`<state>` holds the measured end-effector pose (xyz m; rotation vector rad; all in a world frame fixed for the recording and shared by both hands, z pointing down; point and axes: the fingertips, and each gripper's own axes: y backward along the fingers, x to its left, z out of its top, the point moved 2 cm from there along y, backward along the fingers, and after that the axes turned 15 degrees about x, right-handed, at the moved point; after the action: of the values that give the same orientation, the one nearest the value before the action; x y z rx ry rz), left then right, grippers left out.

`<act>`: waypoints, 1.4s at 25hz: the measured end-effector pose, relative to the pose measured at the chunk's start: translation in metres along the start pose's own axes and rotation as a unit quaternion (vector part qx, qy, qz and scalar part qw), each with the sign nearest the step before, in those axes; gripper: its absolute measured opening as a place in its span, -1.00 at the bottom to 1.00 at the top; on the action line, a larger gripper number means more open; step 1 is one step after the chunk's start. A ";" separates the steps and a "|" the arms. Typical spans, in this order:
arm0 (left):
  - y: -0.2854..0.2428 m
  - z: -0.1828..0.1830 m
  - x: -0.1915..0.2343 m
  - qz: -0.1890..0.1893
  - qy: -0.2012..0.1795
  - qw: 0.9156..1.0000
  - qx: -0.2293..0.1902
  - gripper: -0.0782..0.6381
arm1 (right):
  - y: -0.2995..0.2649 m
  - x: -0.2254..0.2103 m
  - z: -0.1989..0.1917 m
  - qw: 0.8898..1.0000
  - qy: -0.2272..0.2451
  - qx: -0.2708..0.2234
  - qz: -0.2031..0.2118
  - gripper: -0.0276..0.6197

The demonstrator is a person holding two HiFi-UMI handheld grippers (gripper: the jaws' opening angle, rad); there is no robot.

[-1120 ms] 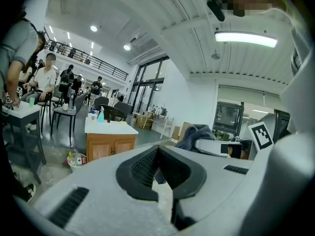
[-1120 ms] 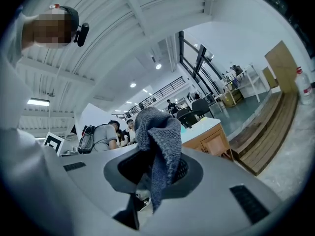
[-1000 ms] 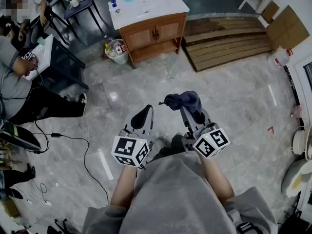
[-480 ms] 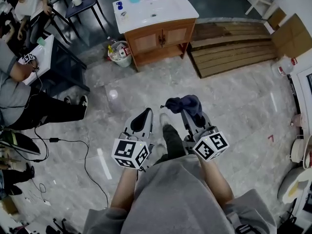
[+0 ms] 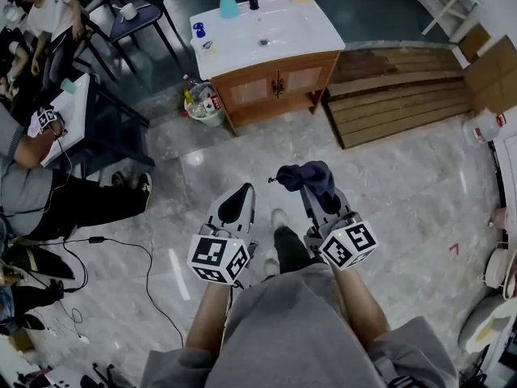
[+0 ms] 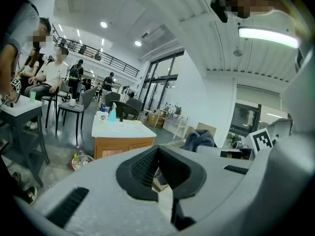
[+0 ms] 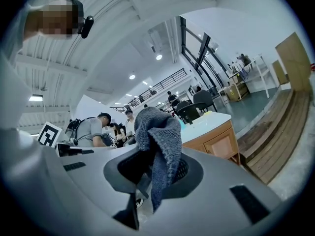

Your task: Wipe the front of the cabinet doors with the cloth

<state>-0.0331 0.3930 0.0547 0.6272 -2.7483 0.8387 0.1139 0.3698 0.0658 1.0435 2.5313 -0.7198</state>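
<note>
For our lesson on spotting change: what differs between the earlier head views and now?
The cabinet looks larger and nearer: the person has walked toward it. Unchanged: right hand-held gripper shut on the cloth, left hand-held gripper shut and empty.

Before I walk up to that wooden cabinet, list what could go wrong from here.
1. The dark blue-grey knitted cloth is pinched by one fold in the right claw, the rest loose; pressed on the doors it may pull out.
2. A white bucket of bottles stands beside the left end of the white-topped wooden cabinet; a low wipe could tip it.
3. Stacked wooden planks lie right of the cabinet: a possible trip.
</note>
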 end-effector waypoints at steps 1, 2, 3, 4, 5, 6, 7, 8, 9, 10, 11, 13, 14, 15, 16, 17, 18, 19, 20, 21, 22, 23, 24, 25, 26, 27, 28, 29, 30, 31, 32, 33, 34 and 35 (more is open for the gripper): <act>-0.010 0.006 0.004 0.002 0.000 1.000 0.003 -0.76 | -0.007 -0.007 0.004 1.000 -0.003 0.001 0.001 -0.71; -0.019 0.011 0.007 0.003 -0.001 1.000 0.006 -0.76 | -0.013 -0.015 0.008 1.000 -0.006 0.002 0.001 -0.71; -0.028 0.016 0.009 0.004 -0.001 1.000 0.009 -0.76 | -0.019 -0.022 0.012 1.000 -0.008 0.004 0.001 -0.71; -0.036 0.019 0.012 0.006 -0.002 1.000 0.012 -0.76 | -0.025 -0.029 0.015 1.000 -0.009 0.005 0.002 -0.71; -0.044 0.023 0.014 0.008 -0.004 1.000 0.016 -0.76 | -0.030 -0.035 0.017 1.000 -0.009 0.006 0.003 -0.71; -0.051 0.026 0.017 0.010 -0.005 1.000 0.019 -0.76 | -0.035 -0.041 0.020 1.000 -0.010 0.007 0.004 -0.71; -0.058 0.028 0.020 0.013 -0.007 1.000 0.023 -0.76 | -0.041 -0.047 0.022 1.000 -0.010 0.009 0.005 -0.71; -0.065 0.031 0.023 0.017 -0.007 0.999 0.026 -0.76 | -0.046 -0.052 0.023 1.000 -0.008 0.011 0.006 -0.71; -0.070 0.033 0.027 0.021 -0.008 0.999 0.029 -0.76 | -0.052 -0.057 0.025 1.000 -0.006 0.014 0.006 -0.71; -0.075 0.034 0.031 0.027 -0.008 0.999 0.031 -0.76 | -0.057 -0.061 0.025 1.000 -0.006 0.016 0.006 -0.71; -0.080 0.036 0.034 0.033 -0.010 0.999 0.033 -0.76 | -0.062 -0.066 0.025 1.000 -0.007 0.017 0.005 -0.71; -0.089 0.038 0.041 0.041 -0.016 0.998 0.035 -0.76 | -0.072 -0.074 0.024 1.000 -0.011 0.018 0.001 -0.71; -0.093 0.040 0.045 0.043 -0.018 0.998 0.037 -0.76 | -0.077 -0.078 0.024 1.000 -0.014 0.018 -0.002 -0.71; -0.098 0.042 0.049 0.043 -0.019 0.998 0.038 -0.76 | -0.082 -0.081 0.025 1.000 -0.017 0.018 -0.004 -0.71; -0.103 0.044 0.053 0.042 -0.020 0.998 0.040 -0.76 | -0.088 -0.083 0.026 1.000 -0.019 0.017 -0.006 -0.71; -0.107 0.046 0.059 0.041 -0.022 0.998 0.042 -0.76 | -0.095 -0.085 0.026 1.000 -0.020 0.015 -0.007 -0.71; -0.111 0.047 0.064 0.040 -0.025 0.998 0.044 -0.76 | -0.102 -0.085 0.027 1.000 -0.020 0.015 -0.008 -0.71; -0.115 0.049 0.071 0.039 -0.028 0.998 0.046 -0.76 | -0.109 -0.086 0.027 1.000 -0.019 0.015 -0.009 -0.71; -0.120 0.050 0.077 0.038 -0.030 0.998 0.048 -0.76 | -0.116 -0.087 0.028 1.000 -0.017 0.015 -0.011 -0.71; -0.125 0.051 0.084 0.037 -0.031 0.998 0.050 -0.76 | -0.124 -0.088 0.028 1.000 -0.015 0.016 -0.013 -0.71; -0.130 0.052 0.092 0.035 -0.032 0.998 0.052 -0.76 | -0.132 -0.089 0.027 1.000 -0.013 0.017 -0.016 -0.71; -0.134 0.053 0.100 0.032 -0.034 0.997 0.053 -0.76 | -0.141 -0.091 0.027 1.000 -0.013 0.017 -0.021 -0.71; -0.139 0.054 0.109 0.029 -0.037 0.997 0.055 -0.76 | -0.149 -0.092 0.026 0.999 -0.015 0.015 -0.026 -0.71; -0.143 0.055 0.118 0.026 -0.041 0.997 0.058 -0.76 | -0.158 -0.093 0.025 0.999 -0.019 0.013 -0.032 -0.71; -0.148 0.056 0.128 0.024 -0.047 0.997 0.059 -0.76 | -0.168 -0.094 0.024 0.999 -0.021 0.012 -0.037 -0.71; -0.154 0.058 0.138 0.021 -0.053 0.997 0.061 -0.76 | -0.178 -0.095 0.023 0.999 -0.022 0.012 -0.041 -0.71; -0.159 0.059 0.148 0.018 -0.057 0.996 0.062 -0.76 | -0.189 -0.095 0.022 0.999 -0.022 0.012 -0.044 -0.71; -0.164 0.060 0.157 0.014 -0.060 0.996 0.064 -0.76 | -0.200 -0.095 0.021 0.999 -0.021 0.013 -0.047 -0.71; -0.169 0.061 0.166 0.009 -0.061 0.996 0.066 -0.76 | -0.210 -0.094 0.020 0.998 -0.020 0.014 -0.050 -0.70; -0.173 0.060 0.175 0.004 -0.062 0.996 0.069 -0.76 | -0.221 -0.093 0.020 0.998 -0.019 0.014 -0.052 -0.71; -0.177 0.059 0.184 0.000 -0.064 0.995 0.073 -0.76 | -0.231 -0.091 0.019 0.998 -0.018 0.014 -0.055 -0.71; -0.182 0.058 0.193 -0.004 -0.066 0.995 0.077 -0.76 | -0.241 -0.090 0.018 0.998 -0.018 0.014 -0.057 -0.71; -0.186 0.057 0.202 -0.007 -0.068 0.994 0.081 -0.76 | -0.251 -0.090 0.017 0.998 -0.018 0.014 -0.061 -0.71; -0.191 0.055 0.211 -0.011 -0.069 0.994 0.085 -0.76 | -0.261 -0.090 0.016 0.998 -0.018 0.014 -0.064 -0.71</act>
<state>-0.1382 0.1475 0.1668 0.7715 -2.8055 1.0714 -0.0110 0.1510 0.1800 0.8742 2.5819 -0.8032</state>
